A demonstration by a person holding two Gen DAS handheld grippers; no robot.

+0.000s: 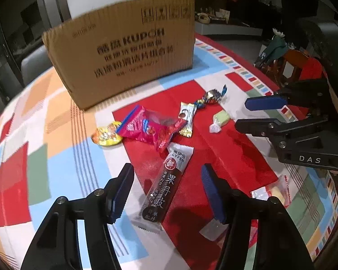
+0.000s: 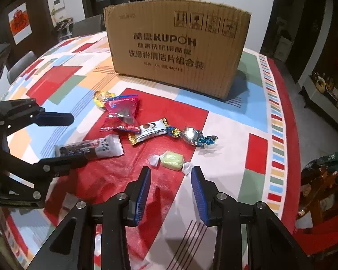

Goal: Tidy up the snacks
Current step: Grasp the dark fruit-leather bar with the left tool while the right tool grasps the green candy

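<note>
Several wrapped snacks lie on the patterned tablecloth in front of a cardboard box point(image 1: 126, 51) point(image 2: 180, 47). My left gripper point(image 1: 166, 168) is open, its fingers on either side of a long dark fruit-leather bar point(image 1: 164, 186) point(image 2: 90, 148) that lies on the cloth. My right gripper point(image 2: 171, 171) is open just short of a pale green candy point(image 2: 171, 159) point(image 1: 220, 119). Beyond lie a pink packet point(image 1: 153, 128) point(image 2: 121, 112), a yellow snack point(image 1: 106, 135) point(image 2: 102, 96), a white bar point(image 1: 187, 117) point(image 2: 149, 130) and a silver-blue twist candy point(image 1: 214, 96) point(image 2: 192, 136).
A clear wrapped snack point(image 1: 275, 191) lies beside my left gripper's right finger. A wooden chair point(image 2: 322, 180) with clutter stands past the table's right edge. Grey chairs point(image 2: 85, 25) stand behind the table.
</note>
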